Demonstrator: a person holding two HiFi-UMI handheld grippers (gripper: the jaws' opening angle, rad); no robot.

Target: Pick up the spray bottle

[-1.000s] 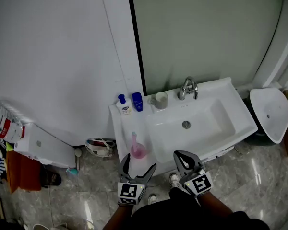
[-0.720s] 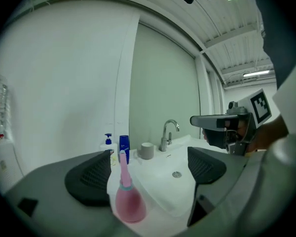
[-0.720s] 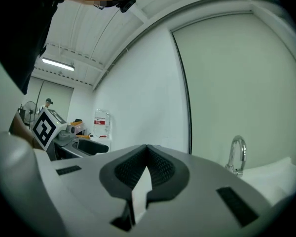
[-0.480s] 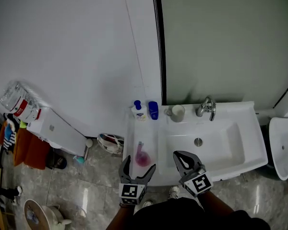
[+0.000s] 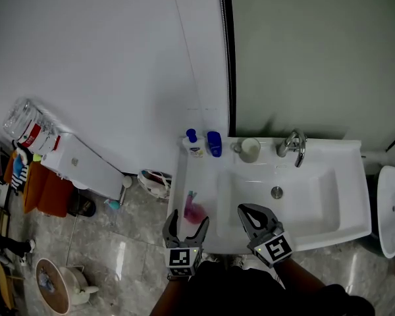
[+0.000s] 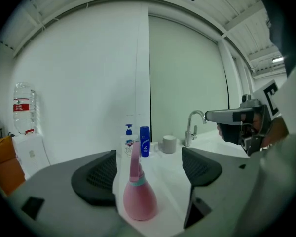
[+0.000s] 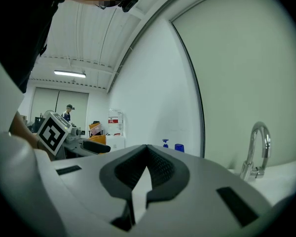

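Now the left hand-held gripper [image 6: 147,169] is closing its jaws. The pink spray bottle [image 6: 138,199] is standing upright between the pads, and neither pad is pressing on it yet, so the grip is still released. A second ago the bottle was sitting just ahead of the jaw tips in the head view; at present the tips are reaching either side of it [image 5: 193,209]. That is putting the pick-up at the closing stage, by my reading, with the lift yet to come.

The right hand-held gripper [image 7: 147,154] is staying clenched on nothing, hanging over the front edge of the basin [image 5: 296,196].

The bottle is resting on the white counter [image 5: 184,176], left of the basin, well apart from the soap pump [image 5: 195,145], blue bottle [image 5: 214,143] and cup [image 5: 249,150] by the wall.
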